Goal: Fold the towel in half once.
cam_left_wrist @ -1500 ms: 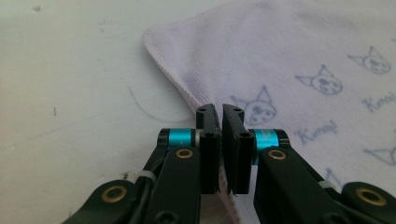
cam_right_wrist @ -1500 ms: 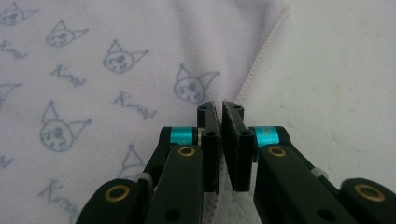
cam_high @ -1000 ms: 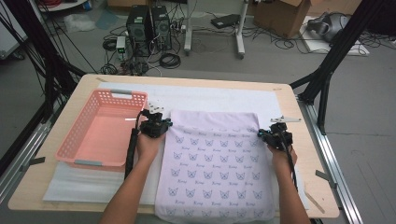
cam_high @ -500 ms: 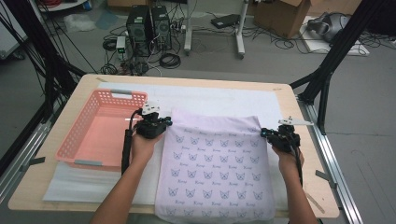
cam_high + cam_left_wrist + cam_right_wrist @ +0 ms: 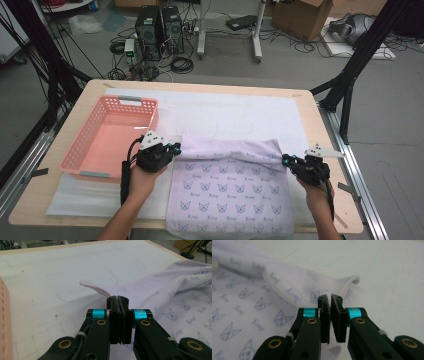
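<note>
- Wooden table (image 5: 60, 197) is sitting mid-frame in the high view, carrying a white mat (image 5: 240, 112); cables and computer towers (image 5: 159, 25) are lying on the floor along the upper edge.
- Pink basket (image 5: 107, 140) is resting on the table's left part, just beside the left gripper.
- Lilac cloth with a cat print (image 5: 230, 192) is lying lower centre of the high view, its near edge hanging over the table's front edge and its far edge bunching into a fold running between the two grippers.
- Left gripper (image 5: 172, 147) is sitting at the cloth's upper-left corner; in the left gripper view its jaws are pressing fully together on the cloth (image 5: 160, 290), with a scalloped corner sticking out past the tips toward upper centre.
- Right gripper (image 5: 289, 160) is sitting at the cloth's upper-right corner; in the right gripper view (image 5: 329, 300) the jaws are nearly together, gap narrowing to the tips, pinching the hemmed edge of the cloth (image 5: 294, 293).
- Both hands are coming in from the bottom of the high view, well apart, with the cloth edge stretching between them.
</note>
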`<state>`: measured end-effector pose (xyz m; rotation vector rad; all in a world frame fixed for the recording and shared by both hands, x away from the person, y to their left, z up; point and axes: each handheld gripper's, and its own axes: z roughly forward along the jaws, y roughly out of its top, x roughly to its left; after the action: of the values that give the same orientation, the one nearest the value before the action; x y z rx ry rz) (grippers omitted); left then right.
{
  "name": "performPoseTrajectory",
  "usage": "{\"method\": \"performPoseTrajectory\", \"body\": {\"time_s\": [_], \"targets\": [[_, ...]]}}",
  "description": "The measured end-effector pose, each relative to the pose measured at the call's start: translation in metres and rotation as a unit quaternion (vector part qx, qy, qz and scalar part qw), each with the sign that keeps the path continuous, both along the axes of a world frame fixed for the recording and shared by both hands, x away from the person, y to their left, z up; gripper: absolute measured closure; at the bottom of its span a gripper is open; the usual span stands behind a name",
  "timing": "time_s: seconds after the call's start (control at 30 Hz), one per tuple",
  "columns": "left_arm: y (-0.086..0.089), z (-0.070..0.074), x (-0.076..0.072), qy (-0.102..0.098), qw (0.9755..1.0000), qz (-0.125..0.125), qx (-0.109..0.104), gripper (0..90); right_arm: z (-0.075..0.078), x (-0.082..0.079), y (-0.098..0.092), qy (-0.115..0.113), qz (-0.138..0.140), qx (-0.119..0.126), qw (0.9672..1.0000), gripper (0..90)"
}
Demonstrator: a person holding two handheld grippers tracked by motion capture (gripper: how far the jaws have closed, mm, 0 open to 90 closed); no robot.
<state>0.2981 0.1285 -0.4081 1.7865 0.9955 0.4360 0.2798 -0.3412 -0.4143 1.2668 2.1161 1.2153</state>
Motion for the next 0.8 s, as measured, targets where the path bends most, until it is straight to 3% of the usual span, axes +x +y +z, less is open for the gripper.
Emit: {"method": "performPoseTrajectory", "body": {"time_s": [0.23,0.37,0.57,0.6,0.7,0.8], "targets": [[0.007,-0.014,-0.020,0.010,0.9998,-0.015,0.007,88.1,-0.013,-0.022,-0.008,0.017,0.008,-0.007,0.9998,85.6],[0.006,-0.020,-0.022,0.020,0.9996,-0.018,0.009,88.1,-0.018,-0.026,-0.007,0.026,0.011,-0.021,0.9994,85.6],[0.003,-0.023,-0.022,0.026,0.9994,-0.023,0.009,87.1,-0.020,-0.026,-0.009,0.032,0.007,-0.017,0.9993,83.8],[0.003,-0.023,-0.021,0.027,0.9993,-0.026,0.005,85.3,-0.020,-0.026,-0.009,0.031,0.007,-0.017,0.9993,81.1],[0.002,-0.023,-0.015,0.039,0.9988,-0.025,-0.012,61.9,-0.019,-0.025,-0.010,0.027,-0.008,-0.012,0.9995,64.9],[-0.002,-0.021,-0.008,0.038,0.9989,-0.017,-0.020,51.6,-0.013,-0.021,-0.011,0.016,-0.029,0.006,0.9994,56.6]]}}
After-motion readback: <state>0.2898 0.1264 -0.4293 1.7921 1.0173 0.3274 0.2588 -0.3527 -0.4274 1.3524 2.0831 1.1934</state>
